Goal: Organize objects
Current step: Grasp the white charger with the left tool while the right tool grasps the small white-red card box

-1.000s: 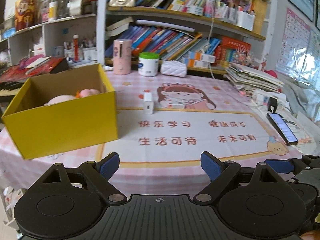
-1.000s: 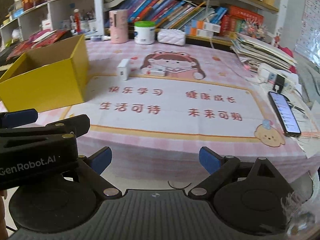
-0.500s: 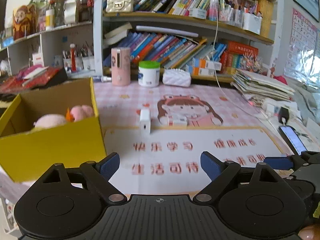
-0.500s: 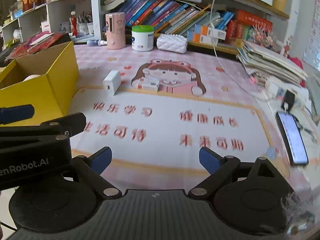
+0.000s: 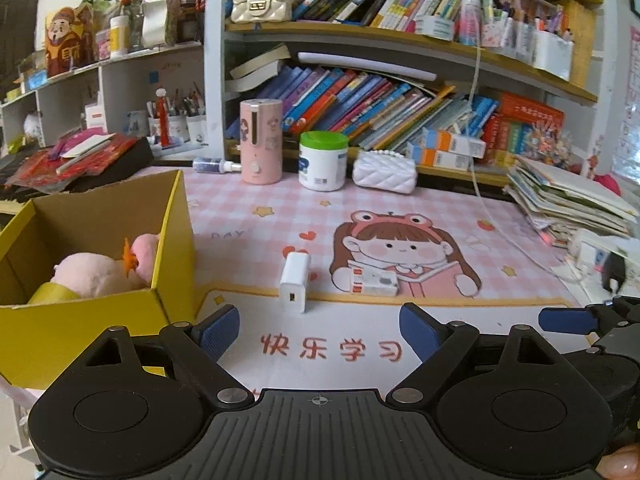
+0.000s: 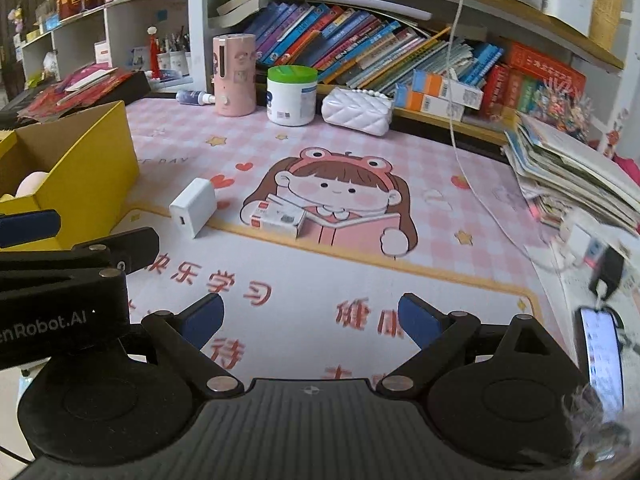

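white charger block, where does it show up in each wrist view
Left wrist view: the white charger block stands just left of centre, right of the yellow box.
Right wrist view: it lies left of centre, again right of that box.
Shared landmark: the small red-and-white carton just to its right.

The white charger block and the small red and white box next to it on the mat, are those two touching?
Apart. In the right wrist view, a strip of mat shows between the white charger block and the red and white box.
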Available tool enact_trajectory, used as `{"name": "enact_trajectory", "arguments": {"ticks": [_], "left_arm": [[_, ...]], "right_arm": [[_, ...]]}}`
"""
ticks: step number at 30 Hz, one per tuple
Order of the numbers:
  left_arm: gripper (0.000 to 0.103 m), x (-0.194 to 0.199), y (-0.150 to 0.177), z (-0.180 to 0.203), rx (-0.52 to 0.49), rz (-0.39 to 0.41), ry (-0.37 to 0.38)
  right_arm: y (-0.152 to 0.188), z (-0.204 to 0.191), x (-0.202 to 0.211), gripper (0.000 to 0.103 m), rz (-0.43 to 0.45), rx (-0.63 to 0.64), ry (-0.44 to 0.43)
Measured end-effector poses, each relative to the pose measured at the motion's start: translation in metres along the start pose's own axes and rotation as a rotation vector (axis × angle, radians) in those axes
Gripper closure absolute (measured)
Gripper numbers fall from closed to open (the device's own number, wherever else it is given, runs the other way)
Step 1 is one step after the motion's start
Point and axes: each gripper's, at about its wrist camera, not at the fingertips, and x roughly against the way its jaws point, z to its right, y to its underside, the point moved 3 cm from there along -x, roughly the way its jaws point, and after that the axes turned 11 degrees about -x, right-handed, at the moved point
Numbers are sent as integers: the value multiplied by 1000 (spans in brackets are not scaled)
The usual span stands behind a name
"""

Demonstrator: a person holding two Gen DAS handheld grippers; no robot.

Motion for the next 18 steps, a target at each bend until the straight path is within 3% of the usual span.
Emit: {"name": "enact_trajectory", "arguments": {"ticks": [9,14,18], "left_arm": [[22,-31,-15,4,0,-28,-75],[32,-59,-21,8,-12,-64,-107],[41,-89,-26,5,-7,-116,-122]], "right_arm": [[-20,13,-34,11,17,55,-58],[-28,16,-57,11,21,89,-90],[-34,13,-84,20,10,133,-125]]}}
